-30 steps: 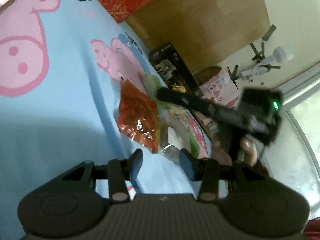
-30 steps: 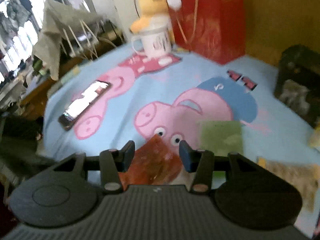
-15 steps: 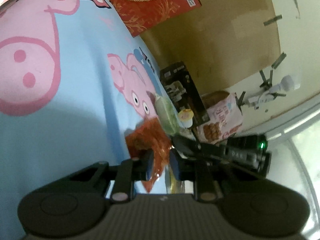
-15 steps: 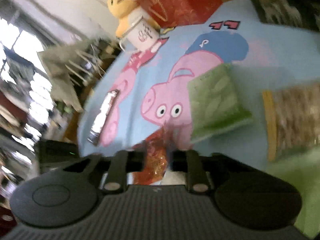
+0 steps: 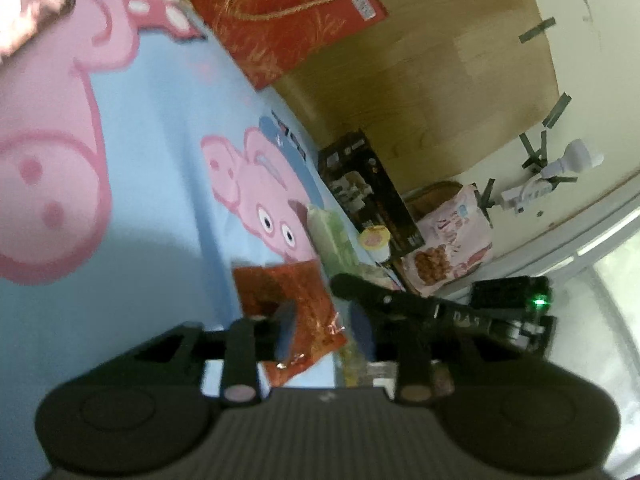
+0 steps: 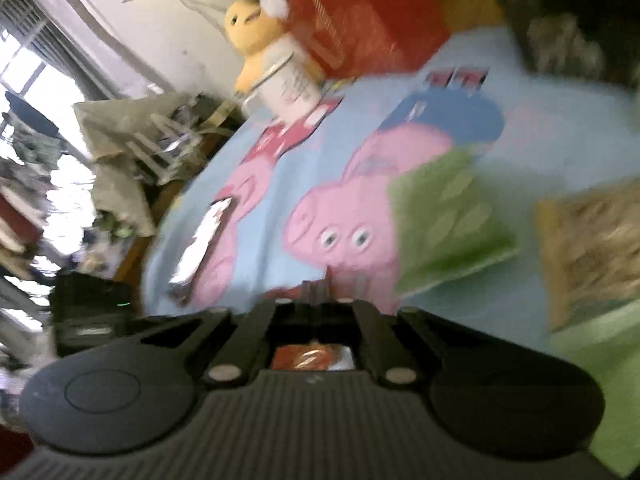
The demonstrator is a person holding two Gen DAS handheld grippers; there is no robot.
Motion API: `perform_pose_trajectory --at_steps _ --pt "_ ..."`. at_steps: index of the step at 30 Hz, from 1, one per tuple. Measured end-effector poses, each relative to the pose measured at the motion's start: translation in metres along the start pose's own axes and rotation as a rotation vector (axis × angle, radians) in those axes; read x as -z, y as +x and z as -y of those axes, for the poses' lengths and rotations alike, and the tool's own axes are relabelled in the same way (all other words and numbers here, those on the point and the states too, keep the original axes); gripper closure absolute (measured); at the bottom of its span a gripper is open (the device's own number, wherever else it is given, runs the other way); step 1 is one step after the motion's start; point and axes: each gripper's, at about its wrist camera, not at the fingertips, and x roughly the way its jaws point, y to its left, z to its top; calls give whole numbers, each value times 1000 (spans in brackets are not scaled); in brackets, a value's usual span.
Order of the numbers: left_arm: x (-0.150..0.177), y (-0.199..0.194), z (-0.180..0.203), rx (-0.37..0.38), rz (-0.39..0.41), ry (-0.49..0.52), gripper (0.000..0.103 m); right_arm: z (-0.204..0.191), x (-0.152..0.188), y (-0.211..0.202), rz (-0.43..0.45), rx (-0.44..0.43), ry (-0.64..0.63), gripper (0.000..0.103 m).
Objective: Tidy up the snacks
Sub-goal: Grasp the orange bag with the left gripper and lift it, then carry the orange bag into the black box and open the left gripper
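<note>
Both grippers have converged on the red snack packet [image 5: 296,300]: right gripper [image 6: 318,292] just clamped its corner, left gripper [image 5: 326,330] reopening astride it on the blue cloth [image 5: 160,184], likely handing over.

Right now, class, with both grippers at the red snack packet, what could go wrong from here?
1. The right gripper has just closed on a corner of the red snack packet, so the thin foil may slip or tear.
2. The left gripper, just reopened, straddles the packet and may snag it.
3. The green packet lies close and could be dragged.
</note>
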Motion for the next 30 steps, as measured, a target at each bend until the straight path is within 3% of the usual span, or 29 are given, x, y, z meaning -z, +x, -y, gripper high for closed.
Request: perform_pose_trajectory --at_steps 2,5,7,10,11,12,15,16,18,20,25,27,30 --pt "-1 -5 5 -40 16 44 61 -8 1 -5 7 71 -80 100" --pt "-2 -7 8 -39 -11 66 61 -9 5 -6 -60 67 -141 87" --pt "0 -6 11 -38 -28 77 61 -10 6 -3 -79 91 -181 56" --pt "5 1 12 -49 -58 101 62 -6 7 7 -98 81 -208 53" --pt "6 2 11 -52 -58 107 63 -6 6 11 -105 62 -207 53" --pt "6 2 9 -45 -56 99 63 -8 4 15 -112 41 -198 60" --pt "4 -3 3 -30 -38 71 63 -5 0 28 -116 30 -139 94" --pt "3 -5 1 -27 -36 64 63 -2 -1 27 -104 21 -102 99" --pt "3 -8 -3 -20 -29 45 62 3 1 20 -77 -2 -37 100" --pt "2 -12 -4 -30 -13 39 50 3 3 15 -44 -18 14 100" --pt "-8 -13 2 -25 8 65 47 -7 -7 -14 67 -27 46 100" --pt "-11 -7 9 -6 6 80 41 -11 -15 -25 104 -45 53 100" --pt "-17 3 22 30 9 103 24 -13 -24 -39 157 -73 72 100"
